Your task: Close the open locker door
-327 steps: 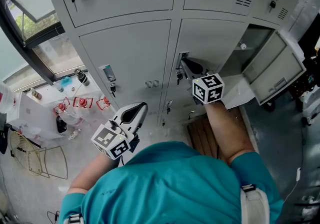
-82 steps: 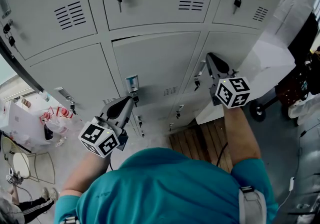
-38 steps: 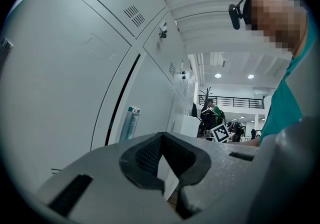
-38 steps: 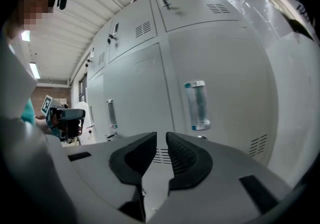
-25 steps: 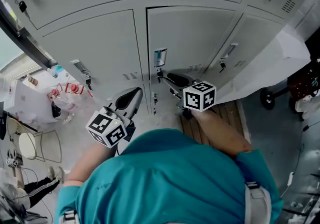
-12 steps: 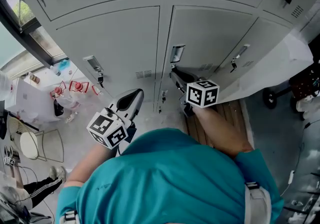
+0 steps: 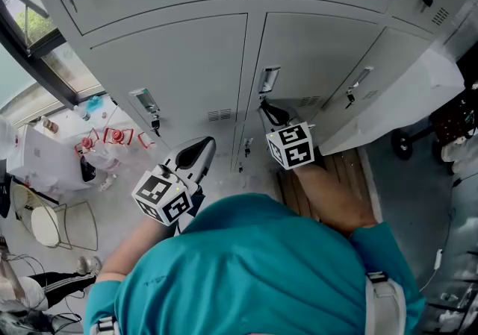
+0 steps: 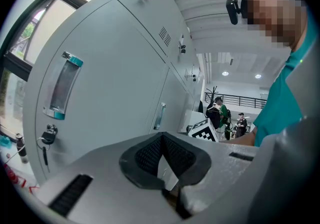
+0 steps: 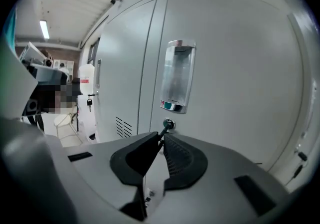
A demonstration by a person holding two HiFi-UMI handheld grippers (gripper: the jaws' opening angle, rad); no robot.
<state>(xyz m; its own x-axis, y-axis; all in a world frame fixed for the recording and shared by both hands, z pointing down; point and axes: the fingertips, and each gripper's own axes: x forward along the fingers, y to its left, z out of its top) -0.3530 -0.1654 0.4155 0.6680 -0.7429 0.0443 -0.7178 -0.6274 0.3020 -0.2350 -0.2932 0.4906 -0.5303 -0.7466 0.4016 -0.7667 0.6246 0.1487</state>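
The grey locker door (image 7: 321,57) stands flush with its neighbours, a clear handle (image 7: 269,78) at its left edge. Under the handle (image 9: 177,81) a small key (image 9: 167,125) sticks out of the lock. My right gripper (image 9: 162,135) points at the lock; its jaws have just been closing and the tips now pinch the key. In the head view this right gripper (image 7: 265,111) reaches the door below the handle. My left gripper (image 7: 205,143) hangs off the lockers to the left, shut and empty, its pads meeting in the left gripper view (image 8: 161,135).
The neighbouring door (image 8: 115,68) has its own handle (image 8: 62,86) with a key hanging below. A white covered table (image 7: 407,95) stands at the right above a wooden pallet (image 7: 336,177). Clutter (image 7: 104,139) lies on the floor at the left, under a window (image 7: 30,27).
The locker door that hung open at first is now closed. Over the last second my right gripper rolled, came up to the lock and closed on the key. The left gripper barely shifted.
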